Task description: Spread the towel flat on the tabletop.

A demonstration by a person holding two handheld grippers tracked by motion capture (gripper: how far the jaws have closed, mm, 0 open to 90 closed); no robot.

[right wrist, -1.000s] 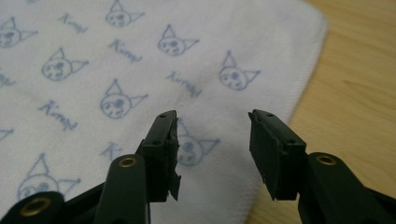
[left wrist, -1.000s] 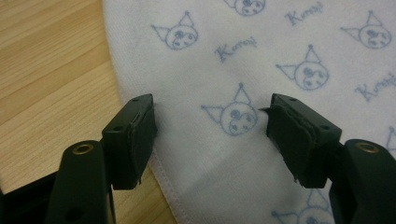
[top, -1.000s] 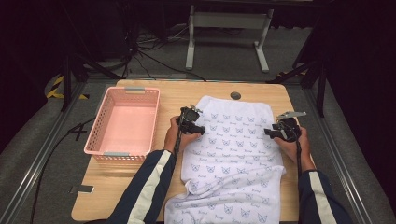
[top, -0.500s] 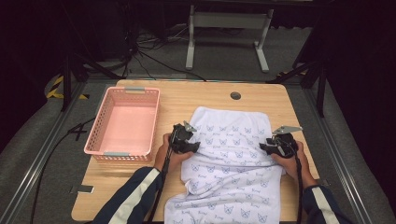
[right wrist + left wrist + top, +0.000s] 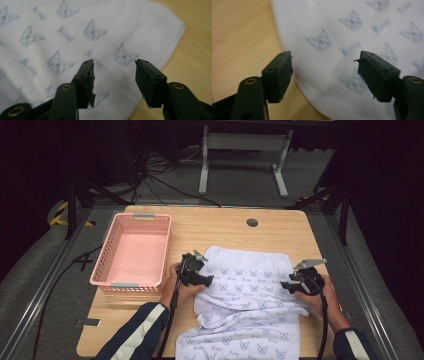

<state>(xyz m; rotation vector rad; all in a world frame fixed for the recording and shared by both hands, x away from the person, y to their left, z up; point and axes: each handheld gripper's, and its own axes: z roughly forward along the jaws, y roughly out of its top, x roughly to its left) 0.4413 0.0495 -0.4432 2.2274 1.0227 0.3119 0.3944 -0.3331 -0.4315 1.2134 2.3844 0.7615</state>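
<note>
High view is showing the towel (image 5: 250,305) lying half-folded on the desk (image 5: 210,232), left tool (image 5: 200,276) and right tool (image 5: 295,285) both gaping wide and empty, pink basket (image 5: 107,270) waiting unfilled.

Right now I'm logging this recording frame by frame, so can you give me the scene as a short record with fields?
surface: wooden table
cloth: white towel with blue cat print, spread on the table, near end folded over itself
basket: pink basket, empty, left of the towel
left tool: open, over the towel's left edge
right tool: open, over the towel's right edge
held items: none
</note>
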